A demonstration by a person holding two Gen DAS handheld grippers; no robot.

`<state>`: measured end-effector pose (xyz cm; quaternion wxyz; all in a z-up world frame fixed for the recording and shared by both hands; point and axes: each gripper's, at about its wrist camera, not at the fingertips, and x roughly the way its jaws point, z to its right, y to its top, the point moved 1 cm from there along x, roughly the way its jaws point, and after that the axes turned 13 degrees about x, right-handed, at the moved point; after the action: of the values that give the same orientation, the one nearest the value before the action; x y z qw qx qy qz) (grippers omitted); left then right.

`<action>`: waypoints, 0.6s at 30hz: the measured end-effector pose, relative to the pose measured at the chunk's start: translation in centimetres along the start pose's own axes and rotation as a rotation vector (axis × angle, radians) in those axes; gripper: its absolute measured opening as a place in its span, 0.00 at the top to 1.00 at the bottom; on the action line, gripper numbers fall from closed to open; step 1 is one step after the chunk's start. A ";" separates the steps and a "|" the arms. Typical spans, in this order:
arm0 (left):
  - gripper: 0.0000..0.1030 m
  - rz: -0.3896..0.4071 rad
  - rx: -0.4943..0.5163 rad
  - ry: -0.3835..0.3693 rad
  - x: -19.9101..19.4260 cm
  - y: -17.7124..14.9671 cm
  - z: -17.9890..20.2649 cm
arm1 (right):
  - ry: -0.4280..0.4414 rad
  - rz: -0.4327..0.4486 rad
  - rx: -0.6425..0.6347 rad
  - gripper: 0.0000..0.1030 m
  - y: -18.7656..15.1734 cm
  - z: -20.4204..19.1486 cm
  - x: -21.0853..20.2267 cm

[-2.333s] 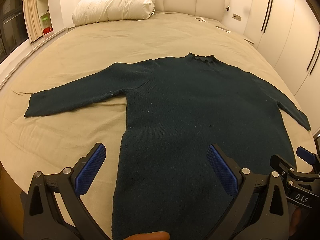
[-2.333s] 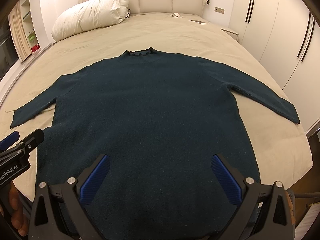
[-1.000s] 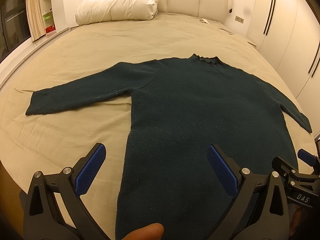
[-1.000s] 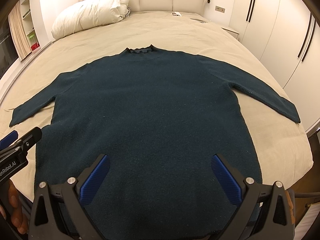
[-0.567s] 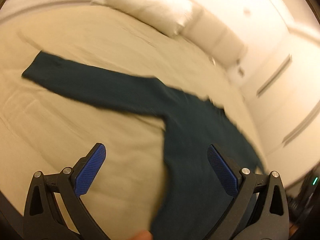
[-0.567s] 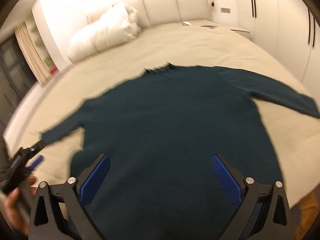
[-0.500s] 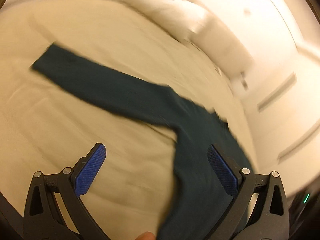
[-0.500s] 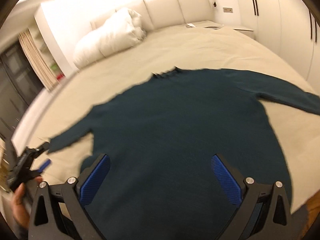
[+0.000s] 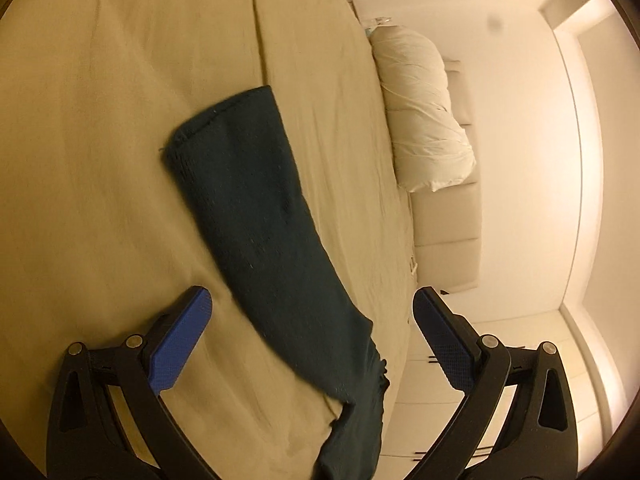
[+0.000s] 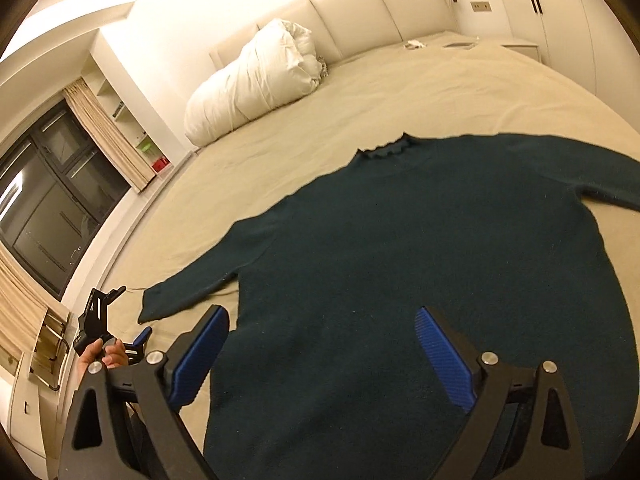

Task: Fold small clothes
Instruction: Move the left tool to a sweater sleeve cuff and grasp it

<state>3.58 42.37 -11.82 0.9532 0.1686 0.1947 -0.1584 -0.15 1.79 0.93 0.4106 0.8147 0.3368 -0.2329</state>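
A dark teal sweater (image 10: 420,264) lies spread flat, front down or up I cannot tell, on the beige bed (image 10: 400,92), collar toward the headboard. My right gripper (image 10: 322,356) hovers over the sweater's lower body; its jaws stand wide and are closing a little, the pads touching no fabric. My left gripper (image 10: 132,312), in a hand, is by the left cuff (image 10: 154,304) at the bed's left edge. In the rolled left wrist view the left sleeve (image 9: 260,220) runs between the open left gripper's (image 9: 312,332) fingers, not pinched.
A rolled white duvet (image 10: 256,84) lies against the padded headboard (image 10: 380,8). Dark windows with curtains (image 10: 52,208) stand left of the bed. Small flat items (image 10: 460,45) rest at the far right corner. Wardrobe doors (image 10: 568,8) line the right wall.
The left gripper swung left from the sweater's hem to the left sleeve cuff and rolled over sideways. The right gripper's view tilted and turned toward the left; its pads sit slightly closer.
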 end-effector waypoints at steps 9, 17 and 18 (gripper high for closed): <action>0.16 0.009 -0.062 0.013 3.2 2.1 -1.5 | -0.006 -0.024 0.032 0.06 -0.2 1.2 1.2; 0.33 0.108 -0.166 0.055 1.5 1.0 -3.7 | -0.006 -0.025 0.053 0.06 -0.3 2.1 1.6; 0.34 0.117 -0.167 0.078 1.4 0.8 -3.7 | -0.006 -0.028 0.054 0.06 -0.3 2.1 1.7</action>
<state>3.90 44.14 -15.38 0.9632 0.1059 0.2341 -0.0791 0.56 0.80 -1.46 0.3863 0.8200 0.3405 -0.2499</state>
